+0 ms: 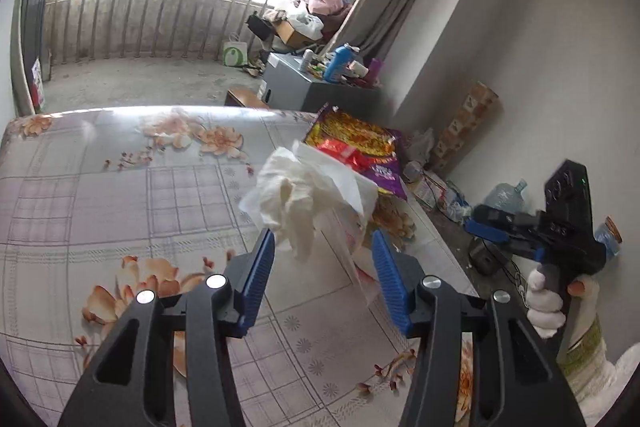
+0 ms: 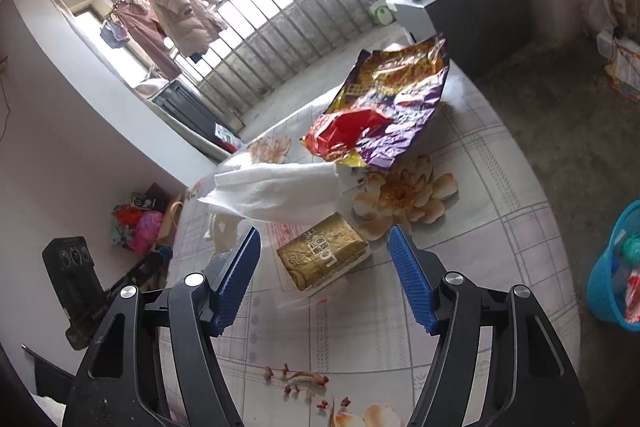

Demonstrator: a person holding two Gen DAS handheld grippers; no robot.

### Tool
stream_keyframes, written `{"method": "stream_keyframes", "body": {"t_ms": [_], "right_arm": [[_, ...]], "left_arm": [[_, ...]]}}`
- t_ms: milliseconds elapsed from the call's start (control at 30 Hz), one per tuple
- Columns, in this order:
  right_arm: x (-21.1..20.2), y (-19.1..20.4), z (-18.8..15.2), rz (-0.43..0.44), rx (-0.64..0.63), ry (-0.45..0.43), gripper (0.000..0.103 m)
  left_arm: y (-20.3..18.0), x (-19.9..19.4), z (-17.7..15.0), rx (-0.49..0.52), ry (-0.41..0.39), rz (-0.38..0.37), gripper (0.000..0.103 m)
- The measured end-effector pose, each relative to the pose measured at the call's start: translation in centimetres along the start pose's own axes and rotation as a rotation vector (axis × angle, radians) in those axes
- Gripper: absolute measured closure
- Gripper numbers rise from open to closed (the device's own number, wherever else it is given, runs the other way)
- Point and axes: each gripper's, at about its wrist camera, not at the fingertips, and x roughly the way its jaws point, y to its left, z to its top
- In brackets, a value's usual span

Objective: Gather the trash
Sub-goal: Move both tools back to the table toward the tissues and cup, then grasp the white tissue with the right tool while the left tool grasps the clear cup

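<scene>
A crumpled white tissue (image 1: pixel 300 195) sits just past the fingertips of my left gripper (image 1: pixel 322 239). Its lower end hangs into the gap and brushes the left pad; the jaws stand apart and do not pinch it. The same tissue (image 2: pixel 276 187) appears in the right wrist view. A torn purple, gold and red snack bag (image 1: pixel 360 151) (image 2: pixel 384 111) lies behind it. My right gripper (image 2: pixel 324 239) is open, with a gold pack in clear wrap (image 2: pixel 322 255) lying on the table between its tips, untouched. In the left wrist view the right gripper (image 1: pixel 480 223) is held by a gloved hand (image 1: pixel 544 303).
The table (image 1: pixel 120 195) wears a glossy floral cloth. A blue bin (image 2: pixel 616 267) with rubbish in it stands on the floor to the right. A grey cabinet (image 1: pixel 304 83) with bottles, a water jug (image 1: pixel 506 195) and floor clutter line the wall.
</scene>
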Motion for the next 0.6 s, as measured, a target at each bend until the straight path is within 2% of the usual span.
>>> {"method": "stream_keyframes", "body": {"t_ms": [133,233,333,433,533,600], "right_arm": [[3.5,-1.4,0.5,0.03,0.098,0.106,0.055],[4.7,-1.9,0.9,-0.002,0.132,0.137,0.061],[3.3,-1.2,1.5,-0.027,0.118,0.103,0.063],[1.2,0.1,2.1,-0.017,0.066,0.042,0.063],[0.8,0.6,2.9,-0.01,0.028,0.011,0.06],[1.3,0.9,3.6,-0.004,0.023,0.011,0.06]], "left_arm": [[-1.8,4.2,-3.4,0.059,0.169,-0.055,0.058],[-1.8,6.2,-4.1,0.049,0.194,-0.009,0.058],[-0.3,5.8,-3.3,-0.013,0.167,-0.02,0.059],[0.7,3.3,-2.5,0.042,0.109,-0.017,0.058],[2.2,0.8,-1.6,0.106,0.037,0.027,0.058],[4.0,-0.1,-0.7,0.091,-0.002,0.081,0.058]]}}
